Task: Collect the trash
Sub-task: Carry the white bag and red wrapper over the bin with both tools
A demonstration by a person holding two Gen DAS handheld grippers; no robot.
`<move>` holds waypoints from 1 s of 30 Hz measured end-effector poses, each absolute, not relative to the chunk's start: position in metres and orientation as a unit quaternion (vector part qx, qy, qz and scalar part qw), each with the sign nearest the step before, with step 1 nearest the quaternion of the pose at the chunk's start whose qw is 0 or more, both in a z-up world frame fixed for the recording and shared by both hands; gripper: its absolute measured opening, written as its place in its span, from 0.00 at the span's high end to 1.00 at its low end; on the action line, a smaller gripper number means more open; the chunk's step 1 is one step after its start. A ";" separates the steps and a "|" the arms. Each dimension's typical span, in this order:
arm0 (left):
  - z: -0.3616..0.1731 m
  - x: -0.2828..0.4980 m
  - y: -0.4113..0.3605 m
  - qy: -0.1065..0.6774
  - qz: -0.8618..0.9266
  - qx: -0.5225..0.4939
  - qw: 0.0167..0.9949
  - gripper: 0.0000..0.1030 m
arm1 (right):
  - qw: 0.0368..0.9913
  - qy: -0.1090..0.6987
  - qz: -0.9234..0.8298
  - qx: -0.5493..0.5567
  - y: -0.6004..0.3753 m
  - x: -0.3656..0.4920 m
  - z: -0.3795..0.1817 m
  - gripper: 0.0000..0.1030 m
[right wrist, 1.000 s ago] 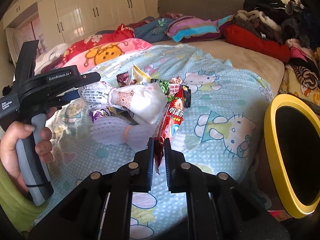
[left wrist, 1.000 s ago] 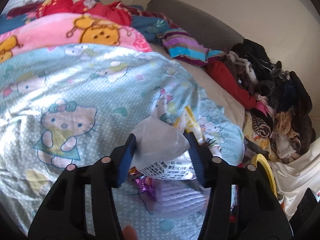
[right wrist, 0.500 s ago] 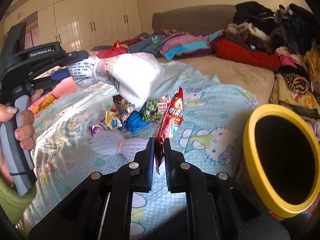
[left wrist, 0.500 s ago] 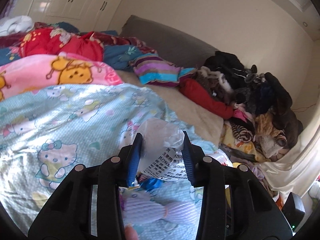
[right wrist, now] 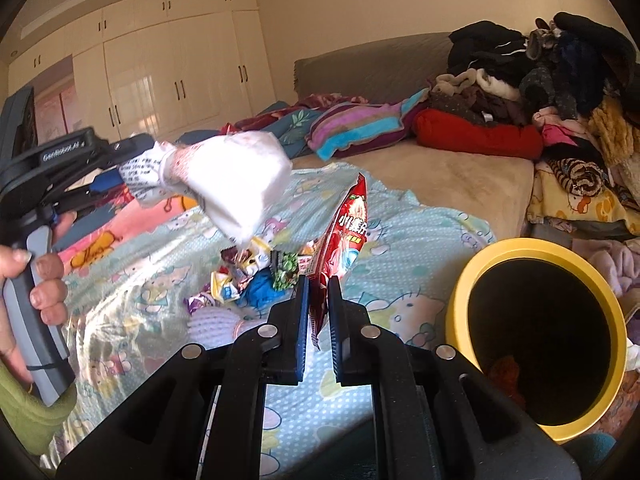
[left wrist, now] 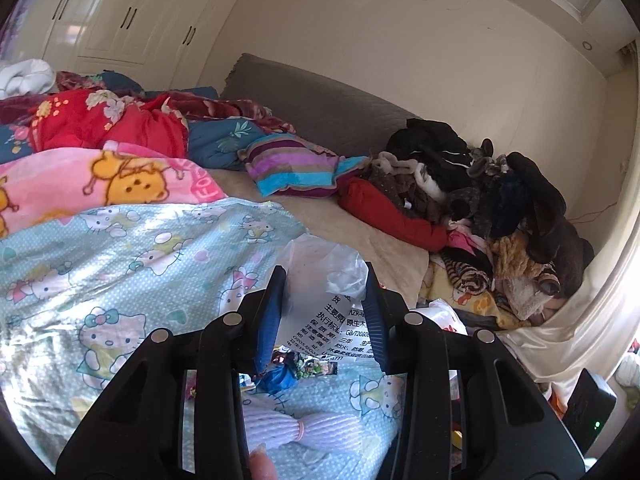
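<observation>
Right gripper [right wrist: 318, 300]: jaws nearly together, clamped on the lower end of a red snack packet [right wrist: 346, 236]. The packet stands upright out of the jaws, long axis running up and slightly away from the camera.

Key relation: the yellow bin [right wrist: 460, 308] sits low to the right of this gripper, just off the bed edge, mouth tilted toward the camera. The right gripper is the nearer one, so its packet likely goes in first with a short swing right and down (judgement only).

Left gripper [left wrist: 324, 312]: jaws have just been closing and now pinch the printed neck of a white tissue bag [left wrist: 320, 276]. In the right wrist view the bag [right wrist: 236, 184] hangs out sideways from that gripper, long axis roughly level and pointing toward the bin side, raised clear of the quilt [right wrist: 400, 240]. It is farther from the bin and has to cross above the red packet.

Beyond the jaws, loose wrappers [right wrist: 248, 276] lie clustered on the quilt with a lilac foam net [right wrist: 212, 324] beside them.

Hard to read:
- the bin is out of the left wrist view
- the bin's far rim is cut by the frame edge, its inside dark (something reddish at the bottom, unidentified)
- how many wrappers are in the cluster cannot be told.
</observation>
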State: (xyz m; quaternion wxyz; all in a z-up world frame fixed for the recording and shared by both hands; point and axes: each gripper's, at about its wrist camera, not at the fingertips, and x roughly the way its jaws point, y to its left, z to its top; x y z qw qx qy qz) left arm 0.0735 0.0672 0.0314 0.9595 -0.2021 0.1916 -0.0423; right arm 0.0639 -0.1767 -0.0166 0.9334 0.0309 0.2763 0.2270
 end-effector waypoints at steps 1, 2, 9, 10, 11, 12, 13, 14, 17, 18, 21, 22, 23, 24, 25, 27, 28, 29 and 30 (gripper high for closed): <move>0.033 0.073 0.066 0.191 -0.043 -0.201 0.960 0.71 | 0.935 0.274 0.225 0.033 -0.180 0.064 -0.014 0.90; 0.033 0.072 0.065 0.190 -0.044 -0.200 0.960 0.71 | 0.935 0.273 0.223 0.035 -0.182 0.064 -0.013 0.90; 0.039 0.070 0.049 0.191 -0.054 -0.184 0.963 0.72 | 0.939 0.268 0.210 0.050 -0.205 0.067 -0.003 0.90; 0.040 0.070 0.046 0.192 -0.056 -0.181 0.963 0.72 | 0.940 0.267 0.208 0.052 -0.208 0.067 -0.002 0.90; 0.040 0.070 0.043 0.192 -0.057 -0.178 0.963 0.72 | 0.940 0.266 0.204 0.055 -0.213 0.068 -0.001 0.90; 0.041 0.070 0.040 0.193 -0.058 -0.174 0.964 0.72 | 0.941 0.265 0.201 0.058 -0.217 0.068 0.000 0.90; 0.041 0.070 0.037 0.193 -0.059 -0.171 0.964 0.72 | 0.943 0.263 0.196 0.062 -0.223 0.069 0.002 0.90; 0.041 0.070 0.034 0.194 -0.060 -0.167 0.965 0.72 | 0.943 0.262 0.193 0.065 -0.227 0.069 0.002 0.90; 0.042 0.070 0.025 0.197 -0.063 -0.157 0.966 0.72 | 0.946 0.260 0.180 0.077 -0.242 0.073 0.005 0.90; 0.041 0.070 0.022 0.198 -0.064 -0.154 0.966 0.72 | 0.946 0.259 0.177 0.079 -0.246 0.074 0.005 0.90; 0.041 0.071 0.011 0.202 -0.068 -0.142 0.967 0.72 | 0.947 0.260 0.167 0.089 -0.259 0.078 0.006 0.90; 0.040 0.071 0.007 0.204 -0.069 -0.140 0.966 0.72 | 0.947 0.260 0.164 0.091 -0.263 0.079 0.006 0.90; 0.040 0.072 0.003 0.206 -0.071 -0.138 0.966 0.72 | 0.947 0.260 0.161 0.094 -0.267 0.080 0.007 0.90; 0.040 0.072 -0.001 0.208 -0.073 -0.135 0.966 0.72 | 0.947 0.261 0.159 0.096 -0.271 0.081 0.006 0.90; 0.040 0.072 -0.005 0.209 -0.075 -0.131 0.966 0.72 | 0.948 0.261 0.155 0.098 -0.276 0.083 0.006 0.90; 0.039 0.073 -0.013 0.211 -0.080 -0.123 0.966 0.72 | 0.948 0.261 0.149 0.102 -0.281 0.084 0.006 0.90; 0.039 0.073 -0.017 0.212 -0.082 -0.120 0.966 0.72 | 0.949 0.261 0.146 0.104 -0.286 0.085 0.006 0.90; 0.038 0.073 -0.020 0.213 -0.084 -0.117 0.966 0.72 | 0.949 0.261 0.144 0.105 -0.288 0.086 0.006 0.90; 0.037 0.074 -0.024 0.215 -0.087 -0.113 0.966 0.72 | 0.949 0.261 0.141 0.107 -0.292 0.087 0.006 0.90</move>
